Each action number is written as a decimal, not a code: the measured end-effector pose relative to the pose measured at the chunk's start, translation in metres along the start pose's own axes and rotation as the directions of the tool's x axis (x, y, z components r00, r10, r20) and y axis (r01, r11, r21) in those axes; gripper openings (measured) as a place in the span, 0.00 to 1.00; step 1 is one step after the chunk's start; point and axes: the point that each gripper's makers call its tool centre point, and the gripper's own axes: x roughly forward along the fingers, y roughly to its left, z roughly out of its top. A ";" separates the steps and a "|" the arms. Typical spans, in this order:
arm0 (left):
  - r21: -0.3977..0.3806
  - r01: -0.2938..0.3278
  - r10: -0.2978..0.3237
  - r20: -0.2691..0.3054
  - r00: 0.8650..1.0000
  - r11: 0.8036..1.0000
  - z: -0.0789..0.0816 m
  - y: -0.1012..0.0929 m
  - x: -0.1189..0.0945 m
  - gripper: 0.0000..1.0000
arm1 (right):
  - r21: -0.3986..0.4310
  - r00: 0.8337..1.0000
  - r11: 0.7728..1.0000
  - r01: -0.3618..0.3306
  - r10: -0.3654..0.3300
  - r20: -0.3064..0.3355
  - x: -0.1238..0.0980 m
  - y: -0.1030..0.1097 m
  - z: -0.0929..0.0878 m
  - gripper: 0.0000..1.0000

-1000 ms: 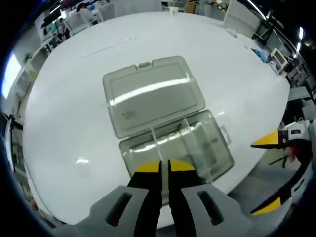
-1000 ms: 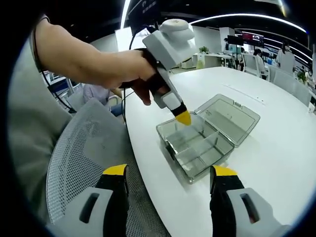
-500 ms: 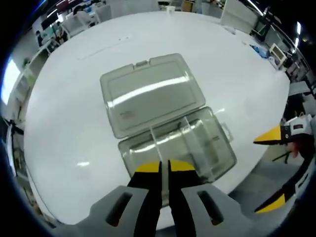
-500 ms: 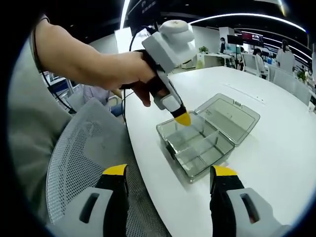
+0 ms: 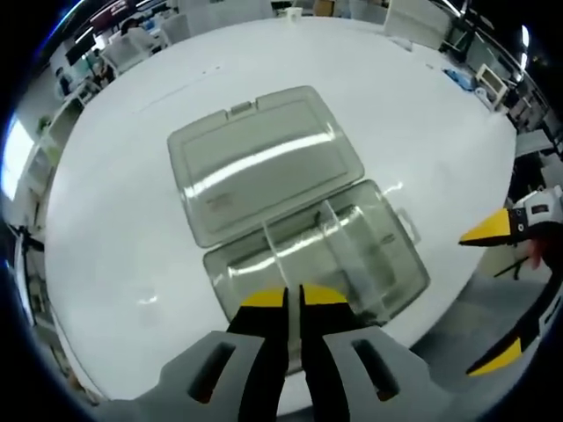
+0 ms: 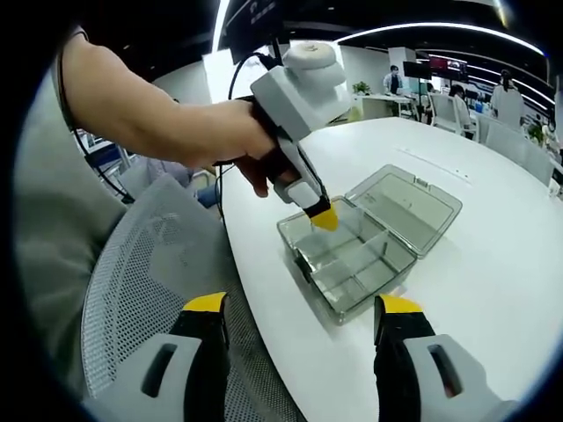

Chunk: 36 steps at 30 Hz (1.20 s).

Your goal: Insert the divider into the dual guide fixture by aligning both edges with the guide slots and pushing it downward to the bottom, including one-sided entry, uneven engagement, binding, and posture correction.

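One clear plastic box (image 5: 317,259) is lying on the white table (image 5: 114,202), its hinged lid (image 5: 264,163) folded flat open behind it. Clear partitions are splitting the box into compartments, and one clear divider (image 5: 274,255) is standing upright at the near wall. The left gripper (image 5: 293,299) is pinching its jaws together on that divider's top edge. The right gripper (image 6: 303,308) is hanging wide apart beside a mesh chair (image 6: 149,264).

Ahead of the left tongs, the box (image 5: 308,237) is clear, smoky, glossy plastic. The table (image 5: 123,202) beneath is smooth, shiny white. Beside the right tongs, a chair back (image 6: 149,281) of grey mesh.
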 end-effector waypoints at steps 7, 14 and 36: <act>-0.019 0.017 -0.017 0.009 1.000 1.000 -0.002 0.000 0.003 0.00 | 0.003 1.000 1.000 0.002 -0.002 0.003 -0.001 -0.001 0.001 0.64; -0.042 0.023 -0.022 0.017 1.000 0.999 -0.003 0.000 0.005 0.00 | 0.006 1.000 1.000 0.006 -0.006 0.002 -0.002 -0.003 -0.001 0.64; -0.056 -0.009 0.013 0.065 0.998 0.998 0.003 0.002 -0.014 0.00 | 0.001 1.000 1.000 0.000 0.000 0.006 0.000 -0.003 0.001 0.64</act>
